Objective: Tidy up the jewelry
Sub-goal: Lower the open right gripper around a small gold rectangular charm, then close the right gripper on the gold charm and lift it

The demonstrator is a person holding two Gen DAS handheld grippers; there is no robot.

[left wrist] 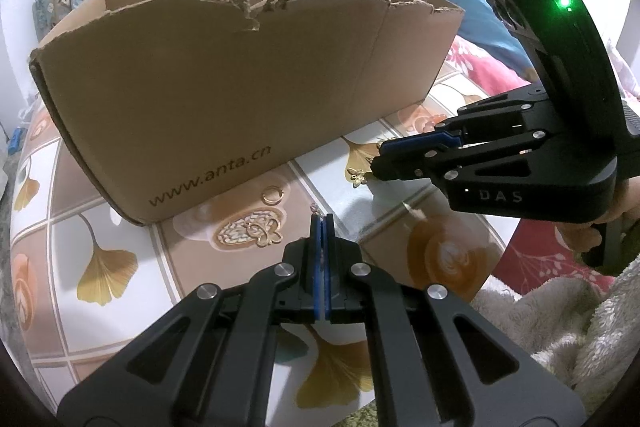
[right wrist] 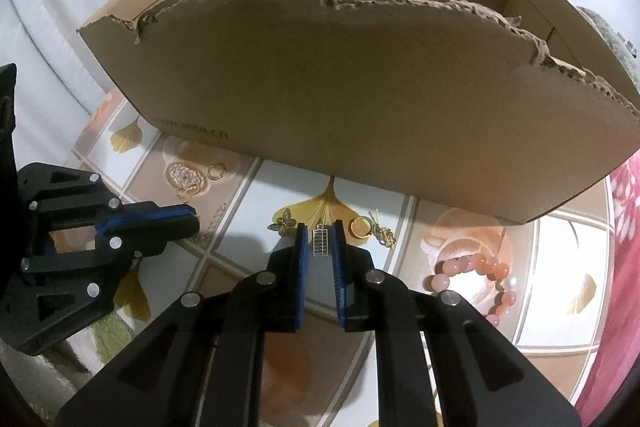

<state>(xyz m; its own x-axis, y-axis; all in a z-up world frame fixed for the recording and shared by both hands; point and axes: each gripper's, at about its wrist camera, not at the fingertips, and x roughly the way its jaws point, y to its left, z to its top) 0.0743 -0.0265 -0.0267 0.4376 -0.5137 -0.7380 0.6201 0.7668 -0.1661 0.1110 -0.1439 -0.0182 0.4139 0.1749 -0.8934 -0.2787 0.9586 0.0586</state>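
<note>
A patterned tablecloth (right wrist: 280, 183) printed with yellow ginkgo leaves and coffee cups covers the table; on it stands a large open cardboard box (left wrist: 224, 79) with a torn upper rim and a web address printed low on its near wall. In front of the box the jewelry lies loose on the cloth. The left gripper (left wrist: 323, 221), seen from its own camera, has its blue-lined fingers pressed together with no gap, clenched at the top end of a thin chain (right wrist: 214, 223) that the right wrist view shows trailing away from its tip; whether the chain is actually pinched cannot be told. The right gripper (right wrist: 320, 229) points steeply down with its jaws a narrow way apart, and a small rectangular pendant (right wrist: 321, 242) sits between the pads (right wrist: 303, 247); whether the pads touch it cannot be told. To the right lies a pink bead bracelet (right wrist: 476, 277), partly hidden behind the right gripper. Just ahead of the right gripper's tips are a gold butterfly charm (right wrist: 283, 222), a gold ring (right wrist: 360, 226) and, beside the ring, a gold filigree piece (right wrist: 385, 235). Nearer the box's printed corner lie an openwork gold butterfly (left wrist: 265, 231) and a small gold hoop (left wrist: 274, 194).
</note>
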